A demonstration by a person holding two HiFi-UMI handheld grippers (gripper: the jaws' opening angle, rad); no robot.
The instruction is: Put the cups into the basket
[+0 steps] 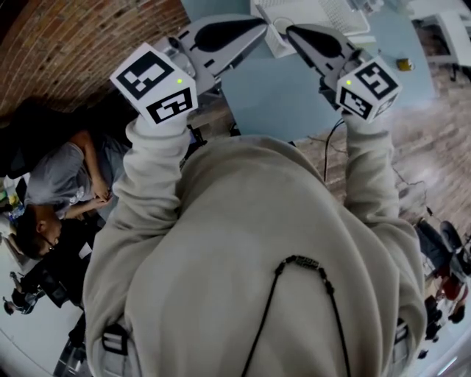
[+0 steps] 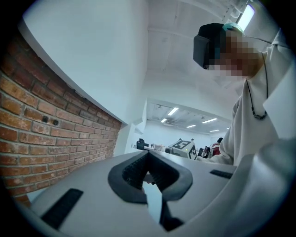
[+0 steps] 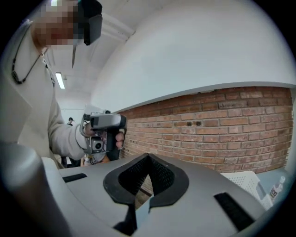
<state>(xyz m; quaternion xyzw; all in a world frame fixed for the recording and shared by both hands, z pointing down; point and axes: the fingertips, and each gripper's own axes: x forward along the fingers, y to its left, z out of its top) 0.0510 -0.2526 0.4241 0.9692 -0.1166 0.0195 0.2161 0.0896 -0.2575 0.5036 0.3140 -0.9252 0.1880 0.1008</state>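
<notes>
No cup shows in any view. A white slatted basket [image 1: 324, 16] sits on the pale blue table [image 1: 287, 96] at the top of the head view, and its corner [image 3: 245, 181] shows low right in the right gripper view. Both grippers are raised in front of the person's chest, tips close together over the table's near edge. My left gripper [image 1: 257, 26] [image 2: 148, 153] is shut and holds nothing. My right gripper [image 1: 296, 32] [image 3: 148, 157] is shut too, nothing between its pads. Each gripper's camera sees the other gripper: the right one's marker cube [image 2: 185, 147], and the left one in a hand [image 3: 104, 132].
A brick wall [image 1: 88, 37] runs along the left behind the table. People sit at the left on the floor side [image 1: 66, 184]. A small yellow object [image 1: 405, 65] lies on the table at the right. A bottle [image 3: 277, 187] stands by the basket. Cables trail on the wooden floor [image 1: 331, 151].
</notes>
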